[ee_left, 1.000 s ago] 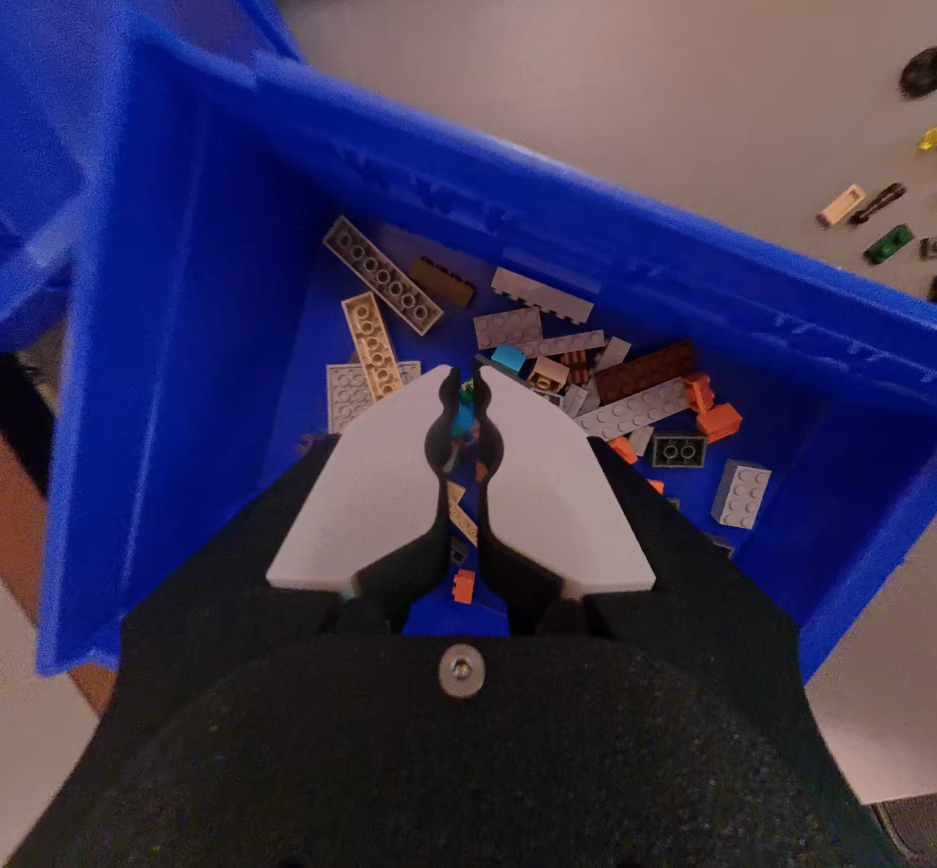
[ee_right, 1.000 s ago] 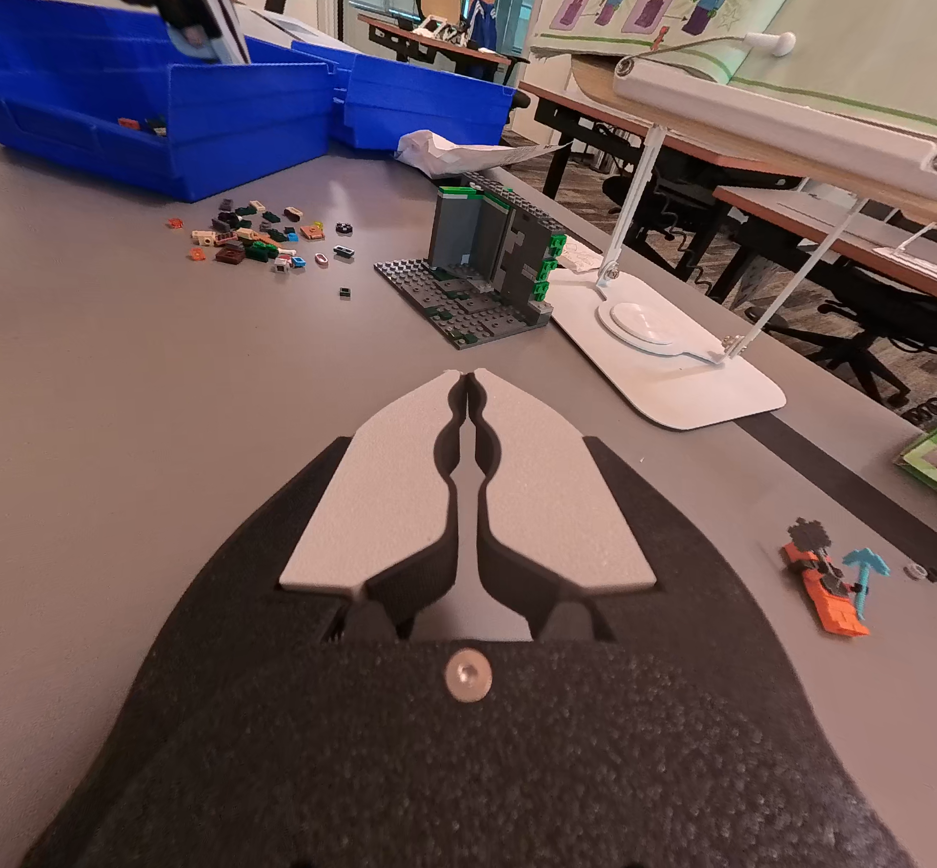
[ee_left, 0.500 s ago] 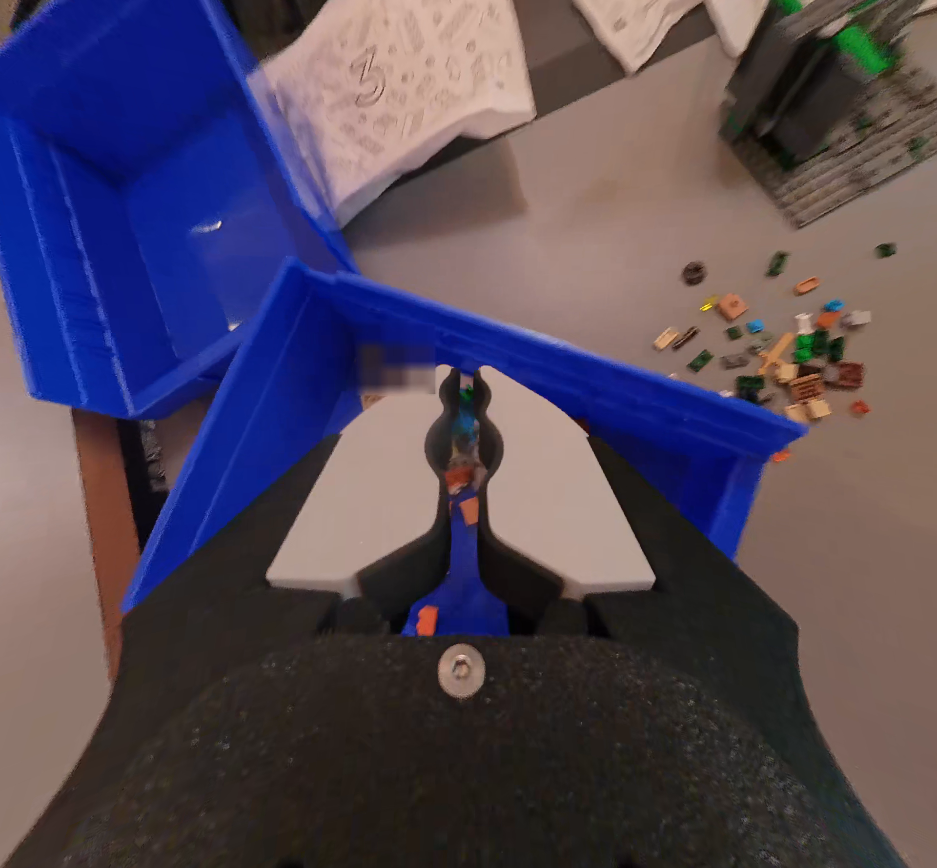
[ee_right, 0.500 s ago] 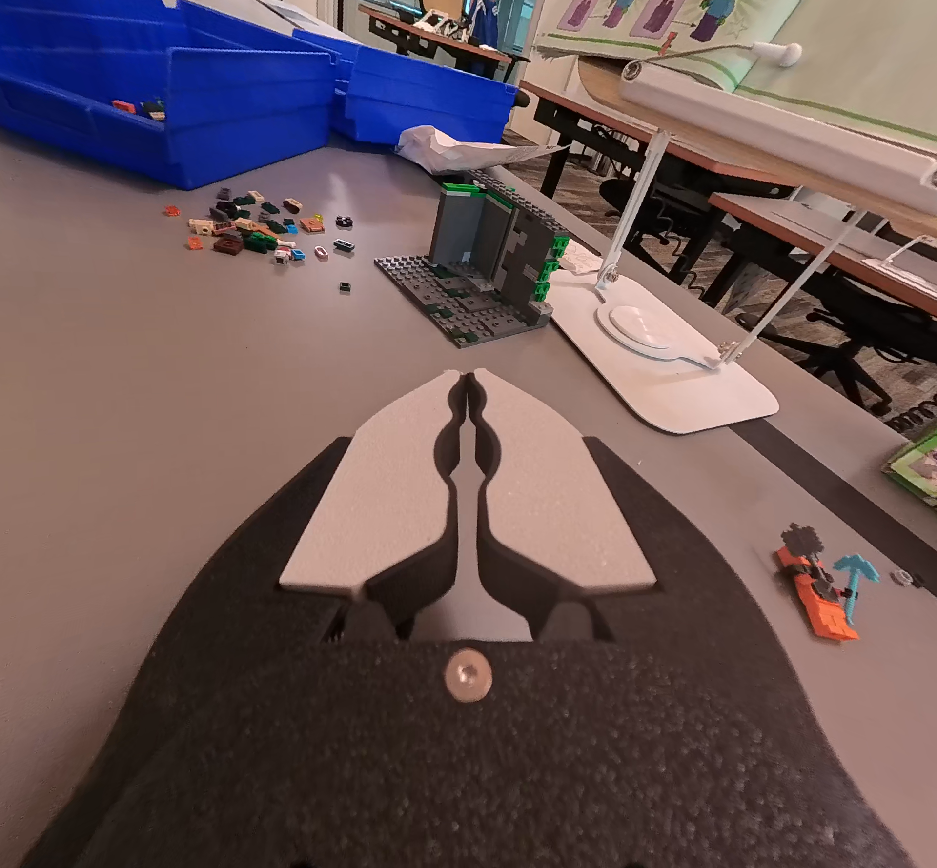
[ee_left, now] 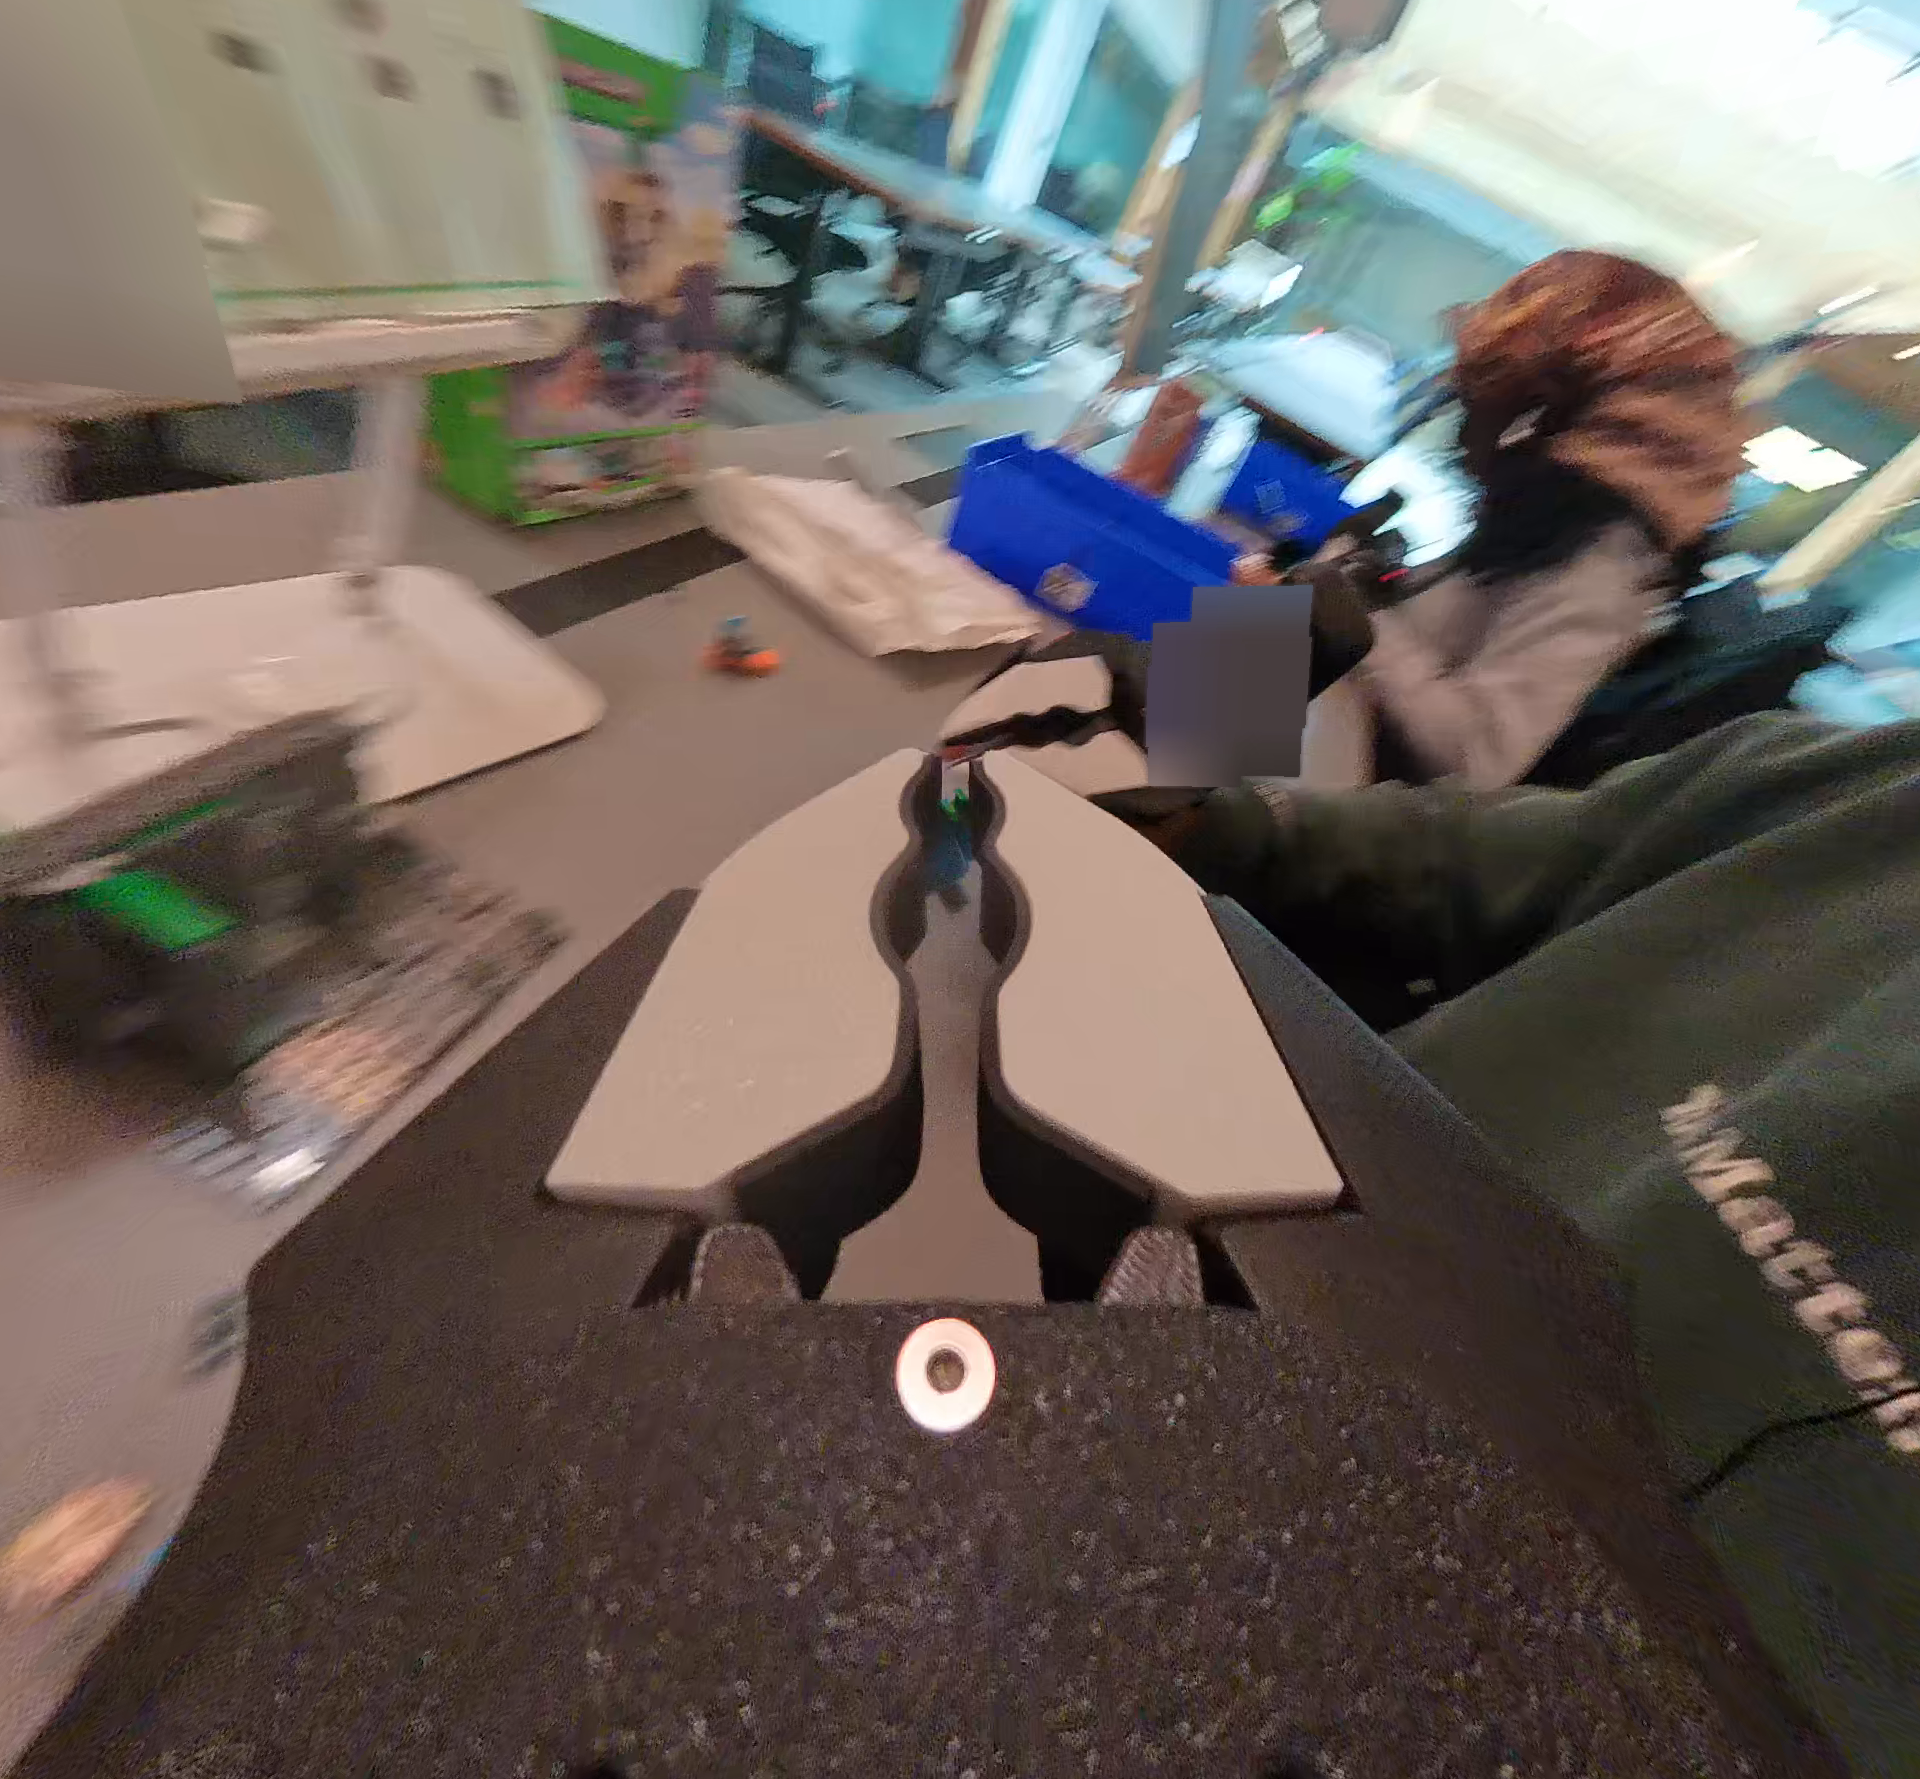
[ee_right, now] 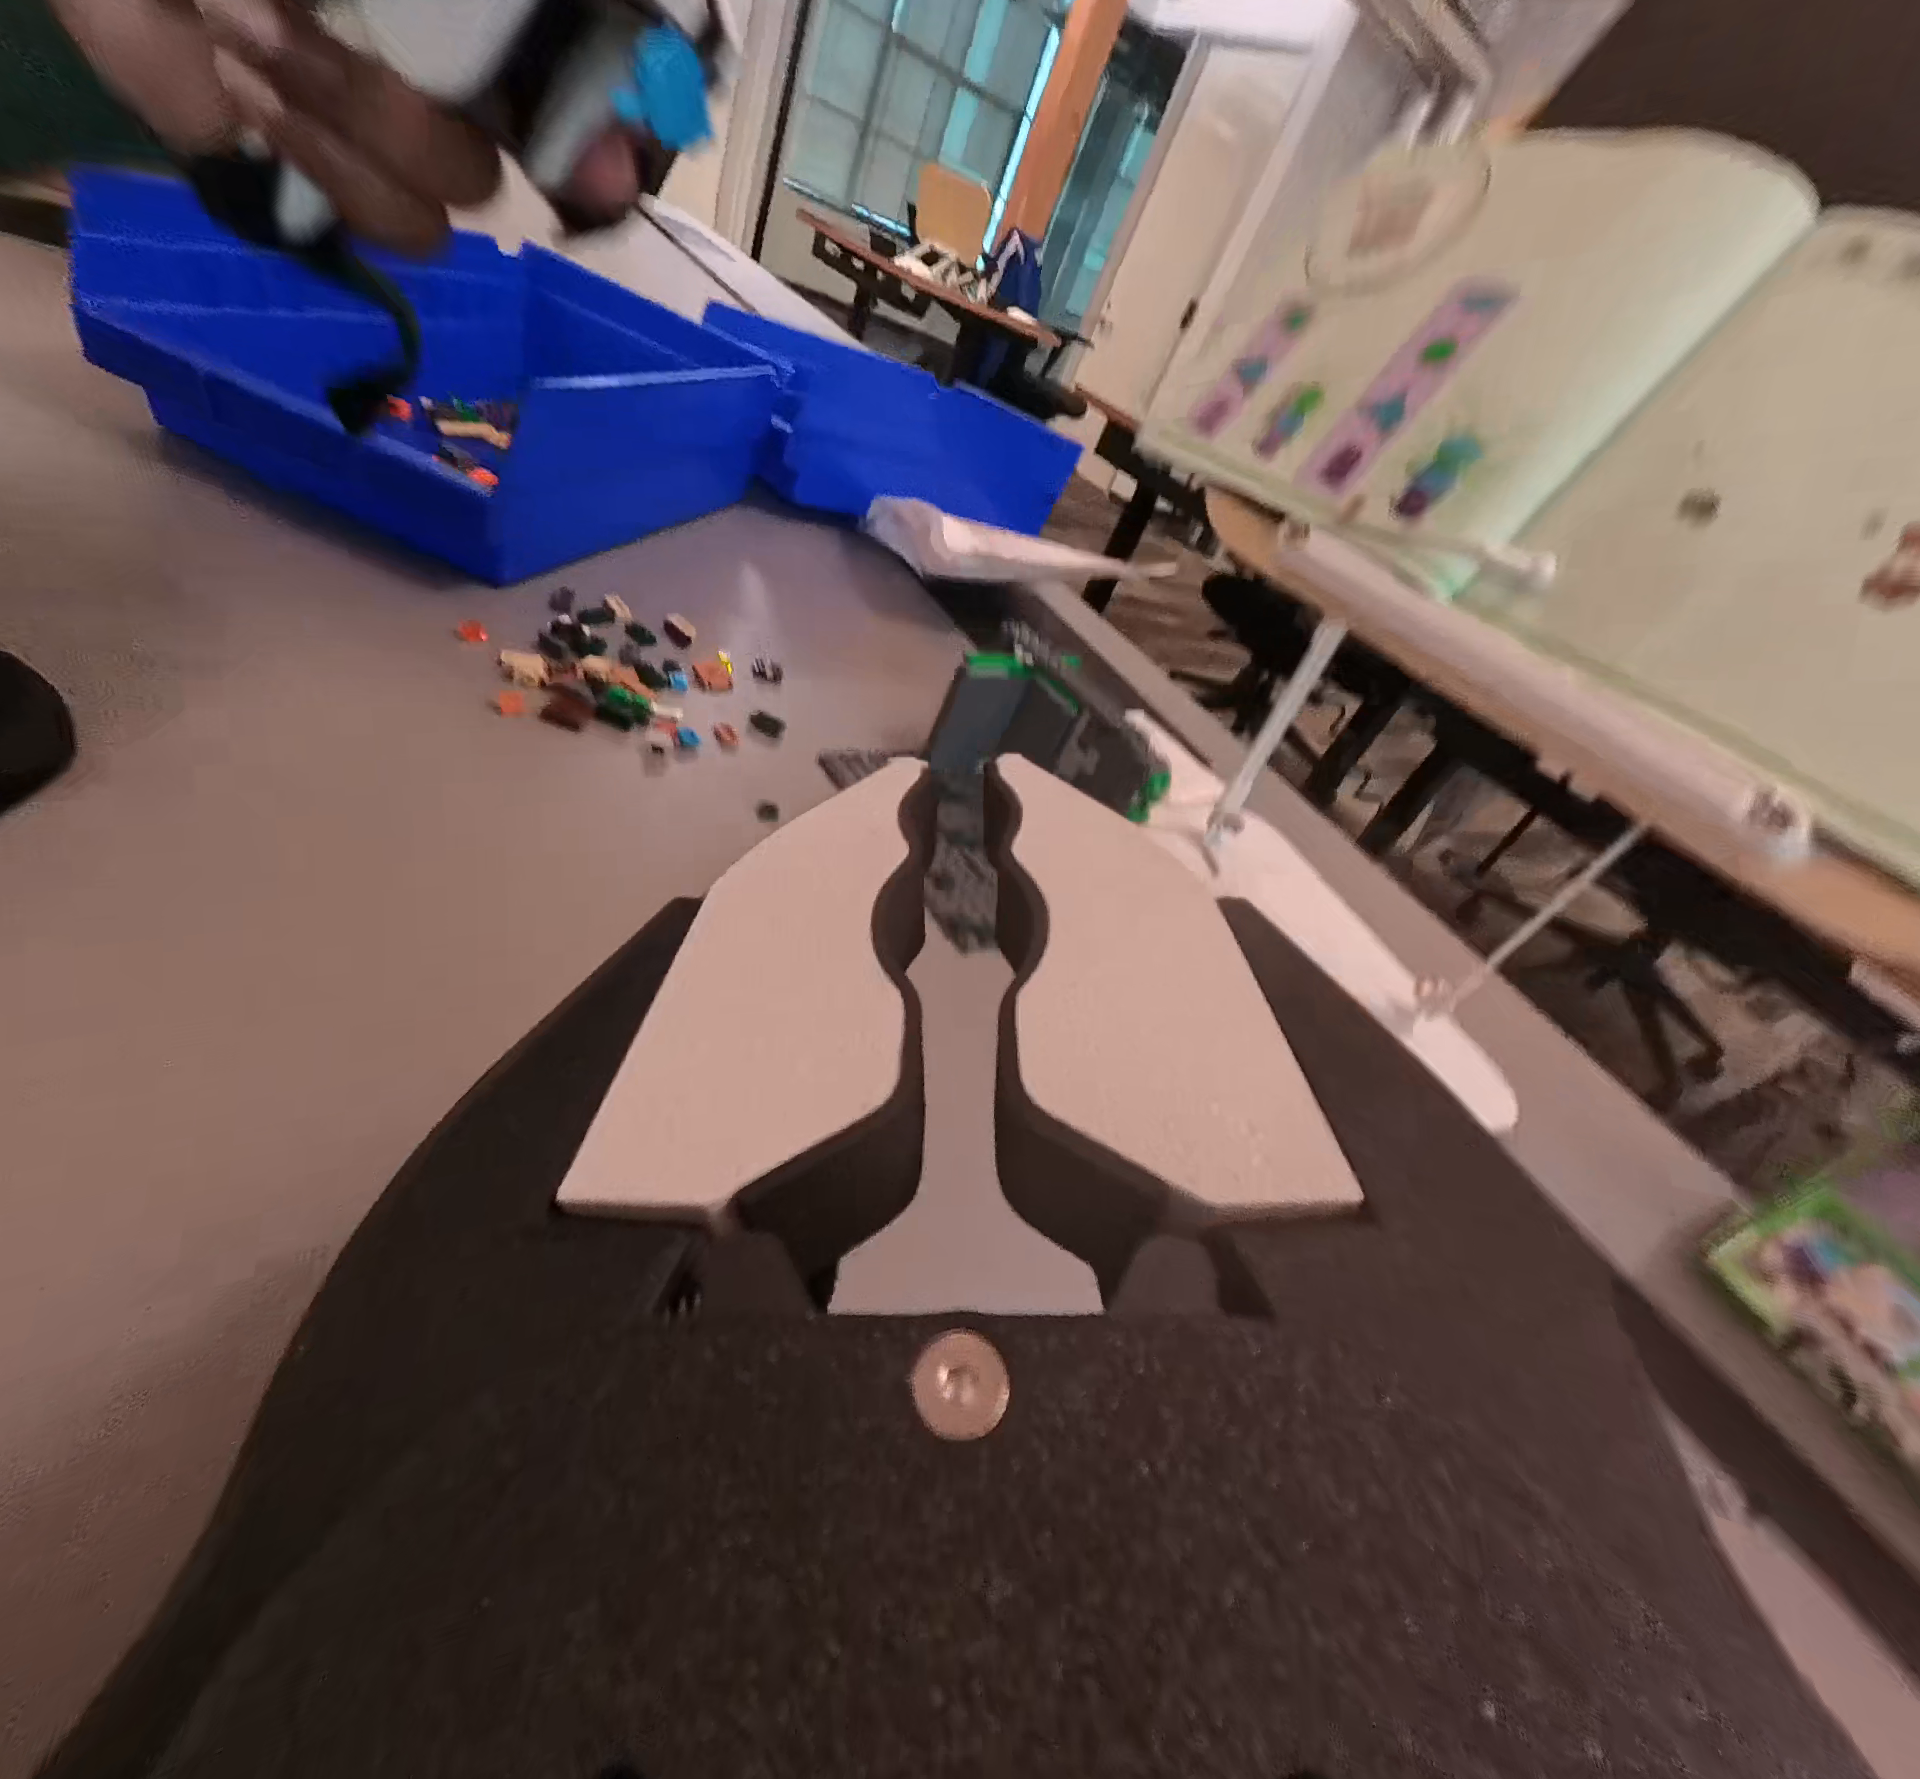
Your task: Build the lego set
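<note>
My left gripper (ee_left: 952, 773) is shut on a small blue and green lego piece (ee_left: 948, 851), held up in the air. In the right wrist view it shows at the top left (ee_right: 644, 108), blurred, in a hand, with the blue piece (ee_right: 665, 93) at its tip. My right gripper (ee_right: 961, 768) is empty, its jaws a little apart, above the grey table and pointing at the grey and green lego build (ee_right: 1049, 721). It also shows in the left wrist view (ee_left: 1029, 721), just beyond my left fingertips. Loose small pieces (ee_right: 623, 680) lie left of the build.
A blue bin (ee_right: 582, 472) with bricks and a second blue bin (ee_right: 914, 451) stand at the back left. A white lamp base (ee_right: 1351, 960) lies right of the build, and a booklet (ee_right: 1829, 1303) at the right edge. An orange piece (ee_left: 743, 654) lies on the table. A person (ee_left: 1538, 607) sits behind.
My left gripper has lifted out of the blue bin with the blue piece and swung over toward my right gripper. My right gripper has tilted and its jaws have parted slightly.
</note>
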`<state>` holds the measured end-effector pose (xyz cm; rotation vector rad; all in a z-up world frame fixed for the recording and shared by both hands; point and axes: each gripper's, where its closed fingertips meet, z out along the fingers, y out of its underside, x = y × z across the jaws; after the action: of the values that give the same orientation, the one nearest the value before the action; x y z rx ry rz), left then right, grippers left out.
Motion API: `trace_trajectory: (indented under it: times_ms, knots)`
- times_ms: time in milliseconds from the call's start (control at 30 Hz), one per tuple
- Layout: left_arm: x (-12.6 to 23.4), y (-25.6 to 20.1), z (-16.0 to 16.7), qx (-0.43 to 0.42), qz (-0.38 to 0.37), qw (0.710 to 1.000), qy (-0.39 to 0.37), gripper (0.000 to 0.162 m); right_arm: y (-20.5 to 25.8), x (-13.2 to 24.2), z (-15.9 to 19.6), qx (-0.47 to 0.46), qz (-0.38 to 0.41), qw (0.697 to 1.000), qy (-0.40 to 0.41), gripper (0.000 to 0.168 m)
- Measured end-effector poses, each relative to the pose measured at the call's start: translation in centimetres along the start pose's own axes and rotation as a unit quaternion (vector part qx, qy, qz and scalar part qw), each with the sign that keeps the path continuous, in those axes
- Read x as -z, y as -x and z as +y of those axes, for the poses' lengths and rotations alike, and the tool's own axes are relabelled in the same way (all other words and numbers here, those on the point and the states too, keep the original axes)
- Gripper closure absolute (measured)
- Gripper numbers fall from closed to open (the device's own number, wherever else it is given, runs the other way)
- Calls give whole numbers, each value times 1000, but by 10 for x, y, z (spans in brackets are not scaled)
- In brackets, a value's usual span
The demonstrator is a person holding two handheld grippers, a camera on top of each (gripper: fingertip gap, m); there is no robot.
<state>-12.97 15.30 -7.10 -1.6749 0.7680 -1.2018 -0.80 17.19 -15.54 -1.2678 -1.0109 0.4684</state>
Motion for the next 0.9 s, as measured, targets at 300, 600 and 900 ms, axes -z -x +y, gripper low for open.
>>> trace_trajectory:
  times_ms: [300,600,900]
  knots:
    - [-99,-39,15,175,147,968,-101,157,24,-5,-63,-26,-10,999,-20,144]
    - [-113,-33,25,249,148,945,-152,157,11,-8,-45,43,75,996,20,151]
    - [-101,-18,54,-23,75,996,-38,141,30,1,-7,-79,-161,971,157,152]
